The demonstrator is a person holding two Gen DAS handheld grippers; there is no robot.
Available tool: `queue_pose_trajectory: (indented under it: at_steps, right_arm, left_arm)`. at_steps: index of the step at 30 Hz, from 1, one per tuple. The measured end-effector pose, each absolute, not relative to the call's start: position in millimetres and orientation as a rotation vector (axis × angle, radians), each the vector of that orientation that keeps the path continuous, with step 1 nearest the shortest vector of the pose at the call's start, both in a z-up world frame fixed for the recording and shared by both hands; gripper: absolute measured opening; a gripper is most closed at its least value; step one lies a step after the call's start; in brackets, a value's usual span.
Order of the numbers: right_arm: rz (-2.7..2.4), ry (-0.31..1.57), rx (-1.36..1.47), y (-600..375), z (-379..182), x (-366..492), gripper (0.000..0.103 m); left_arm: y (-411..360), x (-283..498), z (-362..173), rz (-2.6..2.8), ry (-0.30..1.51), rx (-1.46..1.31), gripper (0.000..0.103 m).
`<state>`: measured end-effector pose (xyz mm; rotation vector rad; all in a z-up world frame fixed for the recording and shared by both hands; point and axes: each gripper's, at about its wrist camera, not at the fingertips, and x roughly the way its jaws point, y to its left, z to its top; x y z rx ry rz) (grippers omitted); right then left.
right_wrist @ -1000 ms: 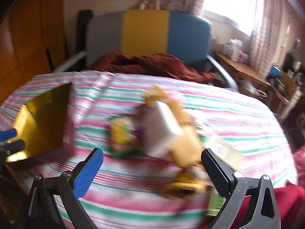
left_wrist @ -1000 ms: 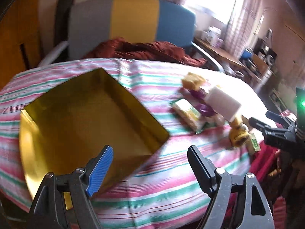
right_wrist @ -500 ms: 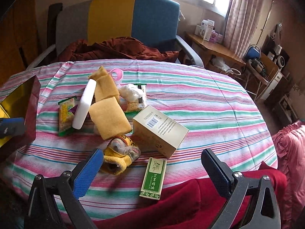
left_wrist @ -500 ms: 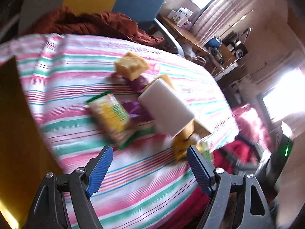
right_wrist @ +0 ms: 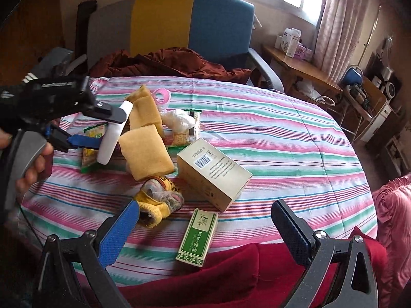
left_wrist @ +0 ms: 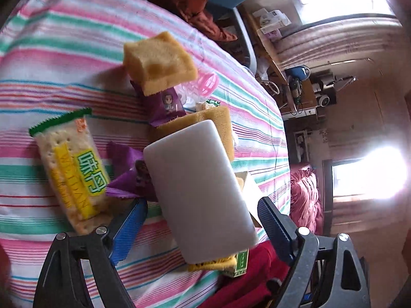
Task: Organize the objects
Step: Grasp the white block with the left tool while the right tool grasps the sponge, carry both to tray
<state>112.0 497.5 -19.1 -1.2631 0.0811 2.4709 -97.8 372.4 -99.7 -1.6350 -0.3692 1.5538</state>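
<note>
Reaching into the pile, the left gripper (left_wrist: 200,220) has its fingers spread wide on both sides of the white block (left_wrist: 197,187), which leans on the yellow sponges; from the right wrist view the fingers look close to its faces, but I cannot tell if they already touch it. The right gripper (right_wrist: 205,228) hangs wide and holds nothing, above the near edge of the desk (right_wrist: 282,133).

Around the block lie the cracker packet (left_wrist: 72,166), purple wrappers (left_wrist: 123,174), two yellow sponges (right_wrist: 145,151), a beige carton (right_wrist: 213,172), a green tea box (right_wrist: 197,236) and a yellow knitted thing (right_wrist: 156,205). All are loose on the striped cloth, and no container shows in these views. I judge the organizing is at its beginning: nothing looks sorted, and every item is left to move.
</note>
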Motion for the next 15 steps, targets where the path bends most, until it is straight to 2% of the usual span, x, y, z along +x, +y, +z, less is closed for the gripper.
queue_pose_trajectory:
  at_steps: [2, 4, 7, 15]
  right_arm:
    - [2.476, 0.095, -1.275, 499.2, -21.0, 112.1, 0.103]
    - [2.482, 0.105, -1.287, 499.9, -22.2, 109.8, 0.103]
    - [2.506, 0.102, -1.297, 499.7, -20.7, 102.6, 0.103]
    - [2.629, -0.040, -1.401, 481.9, -18.2, 51.8, 0.102]
  left_arm:
    - [375.7, -97.9, -104.3, 1.564, -0.371, -1.640, 0.087]
    - [375.8, -97.1, -105.3, 1.576, -0.361, -1.635, 0.081]
    - [373.9, -93.2, -94.0, 1.601, -0.325, -1.556, 0.059]
    - [347.0, -84.5, -62.9, 1.676, -0.253, -1.404, 0.058]
